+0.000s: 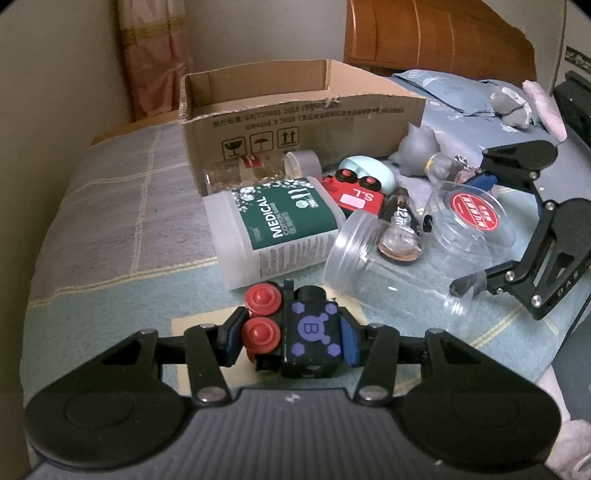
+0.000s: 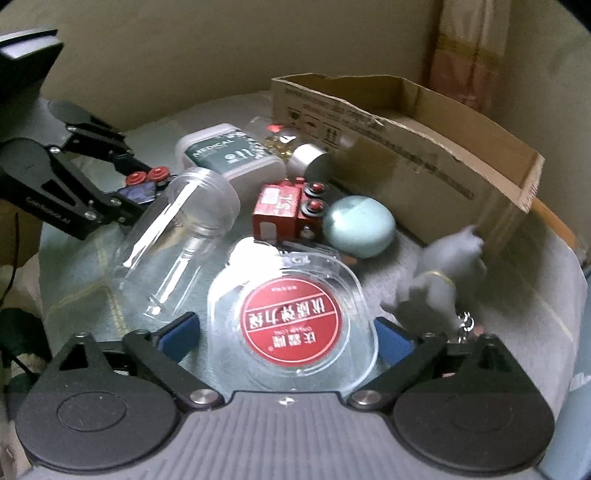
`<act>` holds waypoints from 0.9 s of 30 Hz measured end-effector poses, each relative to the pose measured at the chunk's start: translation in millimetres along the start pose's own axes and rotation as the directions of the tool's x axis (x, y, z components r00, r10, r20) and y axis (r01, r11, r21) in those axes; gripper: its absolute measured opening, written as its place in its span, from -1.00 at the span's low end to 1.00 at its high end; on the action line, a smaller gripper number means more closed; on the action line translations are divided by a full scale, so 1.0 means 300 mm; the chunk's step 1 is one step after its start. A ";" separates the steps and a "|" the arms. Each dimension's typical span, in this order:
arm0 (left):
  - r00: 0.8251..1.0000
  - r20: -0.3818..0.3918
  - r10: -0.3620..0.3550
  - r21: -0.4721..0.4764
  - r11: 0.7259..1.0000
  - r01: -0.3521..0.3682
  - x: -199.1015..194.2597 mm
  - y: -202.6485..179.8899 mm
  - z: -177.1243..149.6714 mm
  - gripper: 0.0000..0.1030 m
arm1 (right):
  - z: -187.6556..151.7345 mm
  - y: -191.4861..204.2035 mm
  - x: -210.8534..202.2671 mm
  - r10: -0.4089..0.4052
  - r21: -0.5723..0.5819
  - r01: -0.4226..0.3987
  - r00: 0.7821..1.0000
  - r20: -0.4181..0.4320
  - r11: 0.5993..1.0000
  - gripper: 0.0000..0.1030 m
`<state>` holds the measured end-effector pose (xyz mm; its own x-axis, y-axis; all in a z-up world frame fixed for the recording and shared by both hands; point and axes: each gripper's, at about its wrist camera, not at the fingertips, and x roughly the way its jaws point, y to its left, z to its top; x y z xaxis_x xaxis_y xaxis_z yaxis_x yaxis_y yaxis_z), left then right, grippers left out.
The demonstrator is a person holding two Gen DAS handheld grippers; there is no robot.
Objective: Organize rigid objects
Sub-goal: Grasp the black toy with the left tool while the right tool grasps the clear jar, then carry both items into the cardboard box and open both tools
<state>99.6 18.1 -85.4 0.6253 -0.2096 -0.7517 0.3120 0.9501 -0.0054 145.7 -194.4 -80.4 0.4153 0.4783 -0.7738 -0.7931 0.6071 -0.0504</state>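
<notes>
My left gripper [image 1: 290, 338] is shut on a black toy train [image 1: 310, 332] with red wheels and a purple "B", held low over the bed; it also shows in the right wrist view [image 2: 142, 190]. My right gripper [image 2: 288, 332] is open, its blue pads either side of a clear plastic container with a red label [image 2: 293, 319], also visible in the left wrist view [image 1: 476, 214]. An open cardboard box [image 1: 295, 122] stands behind the pile. A white MEDICAL box [image 1: 273, 225], a red toy train [image 1: 354, 192], a clear jar [image 1: 373, 258] and a mint oval case [image 2: 360, 225] lie on the bed.
A grey cat figure [image 2: 439, 273] lies right of the pile by the box [image 2: 424, 147]. A small glass bottle [image 1: 400, 236] and a silver-capped jar [image 2: 308, 158] lie among the objects. Wall to the left, wooden headboard [image 1: 436, 33] and pillow [image 1: 461, 92] behind.
</notes>
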 end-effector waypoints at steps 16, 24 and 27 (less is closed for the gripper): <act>0.999 -0.048 -0.016 0.044 0.999 0.019 -0.092 0.020 0.024 -0.04 | 0.041 -0.008 -0.146 -0.078 0.204 0.082 0.997 -0.030 0.975 0.57; 0.999 0.035 -0.019 0.093 0.996 0.016 -0.191 0.055 0.196 -0.04 | 0.154 -0.035 -0.245 -0.151 0.225 0.139 0.988 0.039 0.964 0.57; 0.997 0.076 -0.020 0.115 0.993 0.011 -0.187 0.059 0.293 -0.04 | 0.211 -0.070 -0.268 -0.185 0.254 0.162 0.980 0.069 0.953 0.57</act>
<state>132.9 26.5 14.7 0.6715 -0.2457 -0.6991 0.3993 0.9147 0.0620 157.1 -205.4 23.0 0.5847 0.4002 -0.7056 -0.5754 0.8178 -0.0130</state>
